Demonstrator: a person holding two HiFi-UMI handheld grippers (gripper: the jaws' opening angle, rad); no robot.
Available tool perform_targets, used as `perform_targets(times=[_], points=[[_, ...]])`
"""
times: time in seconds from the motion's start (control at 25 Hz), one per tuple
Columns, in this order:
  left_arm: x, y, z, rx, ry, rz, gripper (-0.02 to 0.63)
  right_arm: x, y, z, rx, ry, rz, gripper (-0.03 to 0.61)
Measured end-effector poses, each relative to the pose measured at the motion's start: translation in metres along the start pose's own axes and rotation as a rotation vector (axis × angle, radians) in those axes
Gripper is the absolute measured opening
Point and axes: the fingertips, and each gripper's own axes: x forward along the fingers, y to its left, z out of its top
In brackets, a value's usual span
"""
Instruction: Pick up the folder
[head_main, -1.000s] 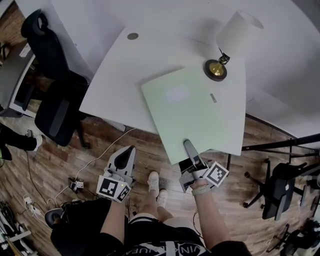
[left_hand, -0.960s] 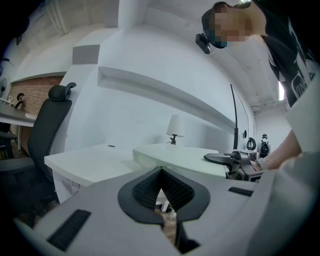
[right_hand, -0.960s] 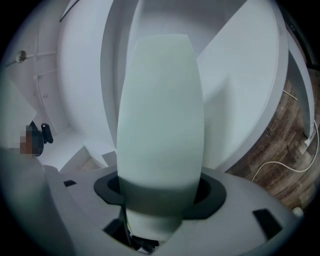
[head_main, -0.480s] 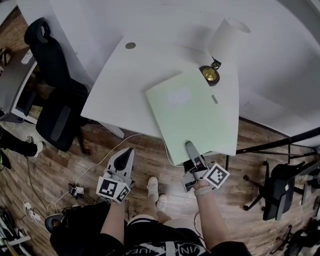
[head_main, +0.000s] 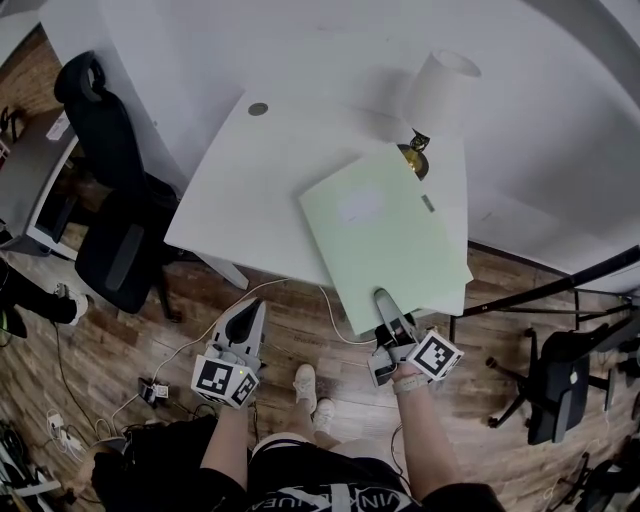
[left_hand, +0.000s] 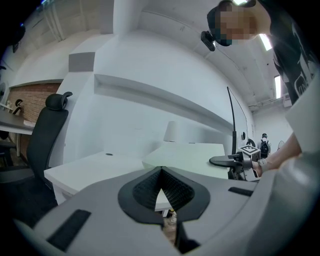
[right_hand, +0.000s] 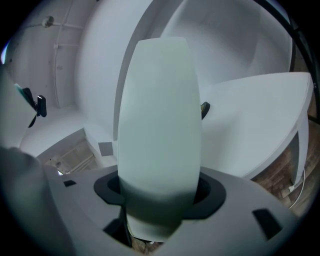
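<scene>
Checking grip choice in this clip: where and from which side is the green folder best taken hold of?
Its near edge, from the person's side. The folder is a thin flat sheet, so jaws must straddle an edge; that one juts past the table, while the lamp crowds the far end. The right gripper clamps there.
</scene>
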Motion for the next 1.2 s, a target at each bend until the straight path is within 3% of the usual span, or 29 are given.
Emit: perform_targets(times=[0.32,0.52,1.2], points=[[-0.003,-0.005,0.011,0.006,-0.014,-0.001,0.012,-0.012,0.010,0.013,-0.069,-0.011,-0.008,0.295],[-0.004,-0.001,0.019,-0.001,-0.017,0.012,0.012,-0.026,-0.004,0.015,-0.160,0.029,-0.132,0.295],[-0.012,0.006,0.046,0.040,-0.048,0.034,0.012,-0.038,0.022,0.035,-0.359,0.007,-0.129,0.295]])
